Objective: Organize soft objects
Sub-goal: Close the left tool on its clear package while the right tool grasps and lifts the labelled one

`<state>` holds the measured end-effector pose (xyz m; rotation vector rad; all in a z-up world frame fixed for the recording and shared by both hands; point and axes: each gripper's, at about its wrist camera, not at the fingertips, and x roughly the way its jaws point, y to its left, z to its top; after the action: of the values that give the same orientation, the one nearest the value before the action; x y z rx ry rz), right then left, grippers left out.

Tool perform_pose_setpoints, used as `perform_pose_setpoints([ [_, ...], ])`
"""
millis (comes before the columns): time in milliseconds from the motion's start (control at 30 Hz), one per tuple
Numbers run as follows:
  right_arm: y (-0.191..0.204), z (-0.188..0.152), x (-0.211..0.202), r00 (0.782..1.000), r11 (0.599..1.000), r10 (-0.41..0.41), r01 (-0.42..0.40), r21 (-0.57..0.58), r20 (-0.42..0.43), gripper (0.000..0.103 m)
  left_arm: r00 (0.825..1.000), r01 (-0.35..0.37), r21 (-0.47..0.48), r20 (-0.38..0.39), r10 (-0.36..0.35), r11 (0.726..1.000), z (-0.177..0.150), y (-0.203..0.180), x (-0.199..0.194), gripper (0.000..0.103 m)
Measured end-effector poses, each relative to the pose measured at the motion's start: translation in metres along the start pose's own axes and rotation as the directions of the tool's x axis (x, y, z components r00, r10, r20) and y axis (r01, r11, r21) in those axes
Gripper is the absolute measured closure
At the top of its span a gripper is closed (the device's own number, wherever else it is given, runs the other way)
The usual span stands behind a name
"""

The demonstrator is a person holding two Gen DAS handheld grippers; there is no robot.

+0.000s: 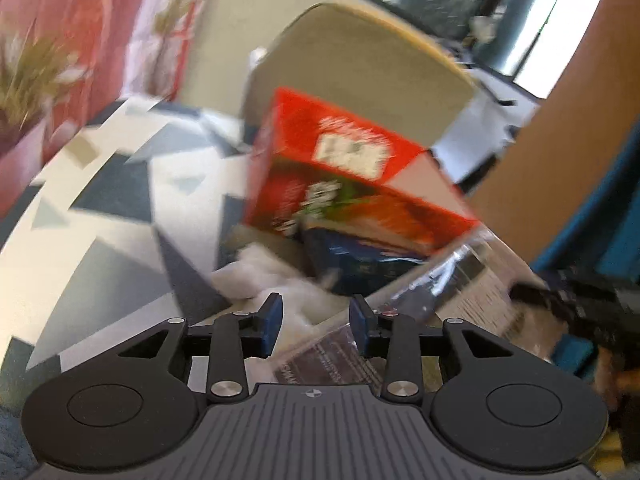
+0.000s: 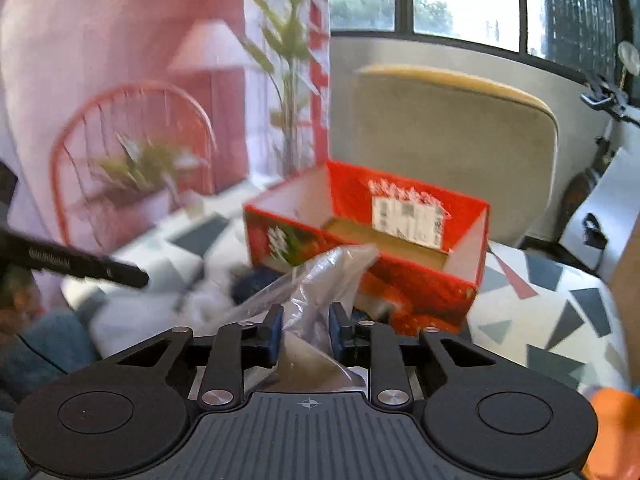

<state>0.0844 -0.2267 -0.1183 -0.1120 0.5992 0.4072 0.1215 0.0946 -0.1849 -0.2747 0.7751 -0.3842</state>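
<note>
Clear plastic bag pinched in right gripper, red box straight ahead.

Bag film is bunched between the right pads, jaws closed onto it; its free end trails up and forward toward the open-topped red box, which sits just beyond on the patterned cushion. Long axis of the bag runs roughly along the fingers, toward the box mouth. Left gripper has its jaws parted, nothing clamped; the packaged end of the same bag lies under and to its right, white soft item just ahead of its left finger. Right hand is the one carrying. Judgement: next move is forward and over the near box wall; heavy motion blur, so clearance uncertain.
</note>
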Motion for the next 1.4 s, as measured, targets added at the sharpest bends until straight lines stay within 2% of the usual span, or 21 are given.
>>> perform_pose_setpoints([
  [33,0.001,-0.003,0.01,0.999,1.0,0.018,-0.018,0.003,-0.028,0.083,0.999,-0.022,-0.036,-0.034,0.021,0.999,-0.002,0.007,0.007,0.065],
  [100,0.003,-0.013,0.029,0.996,1.0,0.027,-0.025,0.018,-0.082,0.085,0.997,-0.02,-0.081,-0.08,0.013,0.997,-0.009,0.018,0.013,0.066],
  [133,0.005,-0.018,0.034,0.996,0.999,0.028,-0.027,0.02,-0.089,0.085,0.996,-0.017,-0.093,-0.09,0.009,0.996,-0.013,0.021,0.012,0.062],
  [167,0.004,-0.022,0.037,0.995,0.999,0.026,-0.023,0.031,-0.094,0.086,0.995,-0.026,-0.103,-0.102,0.016,0.994,-0.016,0.025,0.011,0.053],
  [233,0.0,-0.028,0.041,0.995,0.997,0.025,-0.017,0.079,-0.098,0.087,0.993,-0.05,-0.125,-0.111,0.036,0.991,-0.019,0.033,0.007,0.041],
  [333,-0.007,-0.036,0.046,0.993,0.992,0.012,0.002,0.127,-0.115,0.088,0.99,-0.062,-0.147,-0.138,0.042,0.987,-0.022,0.043,0.004,0.041],
  [433,-0.01,-0.046,0.05,0.992,0.987,0.0,0.02,0.16,-0.126,0.088,0.982,-0.086,-0.155,-0.182,0.057,0.984,-0.026,0.048,0.008,0.035],
  [533,-0.013,-0.05,0.055,0.992,0.981,-0.003,0.027,0.19,-0.129,0.088,0.978,-0.068,-0.179,-0.206,0.03,0.981,-0.03,0.05,0.009,0.033],
  [667,-0.015,-0.053,0.057,0.991,0.979,-0.003,0.03,0.203,-0.131,0.088,0.974,-0.07,-0.167,-0.223,0.031,0.983,-0.032,0.047,0.011,0.026],
  [733,-0.017,-0.055,0.056,0.992,0.977,-0.002,0.029,0.213,-0.129,0.088,0.975,-0.052,-0.174,-0.22,0.013,0.983,-0.033,0.046,0.011,0.028],
  [833,-0.018,-0.057,0.056,0.992,0.973,0.0,0.029,0.228,-0.125,0.088,0.98,-0.04,-0.133,-0.197,0.013,0.99,-0.034,0.036,0.007,0.044],
  [867,-0.018,-0.058,0.056,0.992,0.972,0.0,0.03,0.232,-0.125,0.088,0.982,-0.04,-0.115,-0.191,0.017,0.993,-0.033,0.033,0.006,0.046],
  [1133,-0.02,-0.06,0.051,0.995,0.964,0.028,0.0,0.266,-0.101,0.088,0.986,-0.018,-0.094,-0.167,0.002,0.995,-0.032,0.024,0.011,0.051],
  [1267,-0.018,-0.056,0.045,0.996,0.965,0.038,-0.017,0.26,-0.077,0.089,0.994,-0.026,-0.069,-0.104,0.019,0.997,-0.026,0.02,-0.002,0.059],
  [1400,-0.015,-0.048,0.031,0.999,0.969,0.045,-0.041,0.242,-0.011,0.089,0.999,-0.009,-0.084,-0.04,0.006,0.996,-0.014,0.02,-0.016,0.062],
])
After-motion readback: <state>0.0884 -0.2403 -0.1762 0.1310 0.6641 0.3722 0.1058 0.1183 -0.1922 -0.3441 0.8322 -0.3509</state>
